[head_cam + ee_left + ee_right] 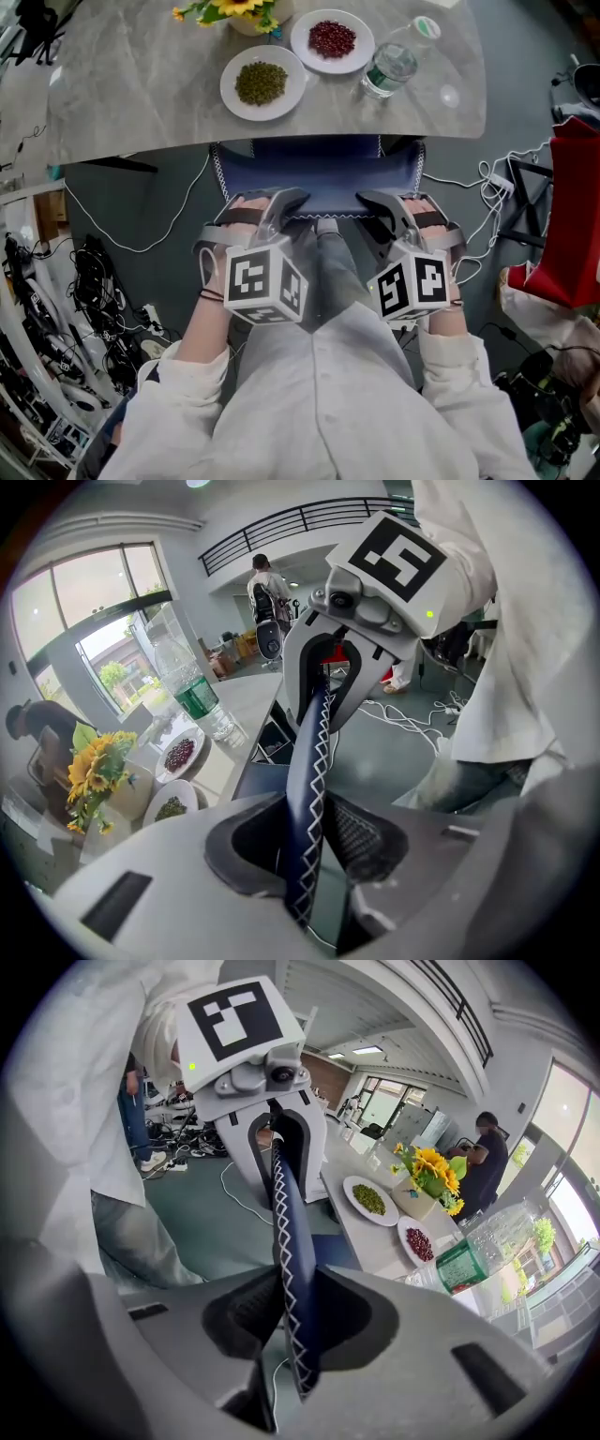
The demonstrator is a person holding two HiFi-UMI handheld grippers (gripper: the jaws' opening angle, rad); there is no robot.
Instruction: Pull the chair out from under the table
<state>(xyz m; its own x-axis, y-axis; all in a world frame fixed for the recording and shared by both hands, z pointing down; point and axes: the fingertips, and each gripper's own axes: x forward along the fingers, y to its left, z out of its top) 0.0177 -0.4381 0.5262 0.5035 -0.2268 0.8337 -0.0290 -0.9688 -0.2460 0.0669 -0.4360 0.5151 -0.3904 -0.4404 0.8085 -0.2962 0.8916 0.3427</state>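
1. The dark blue padded chair [319, 173] with white zigzag stitching stands straight ahead of us. Its seat is tucked beneath the grey marble-patterned table [141, 84], and only its back part shows past the table's near edge.
2. Our left gripper [281, 208] is clamped on the stitched top edge of the backrest near its left end, with one jaw on each face. Our right gripper [380, 208] grips the same edge near its right end in the same way.
3. That top edge is the long line we see. It runs left to right in the head view, parallel to the table's near edge, from one gripper to the other. The chair faces the table.
4. The clear plastic water bottle [394, 61] on the table wears a green label, but its print is too small for us to read.
5. Beside the bottle stand a white round plate of red beans [305, 42], a white round plate of green beans [232, 89] and a bunch of yellow sunflowers [230, 11].
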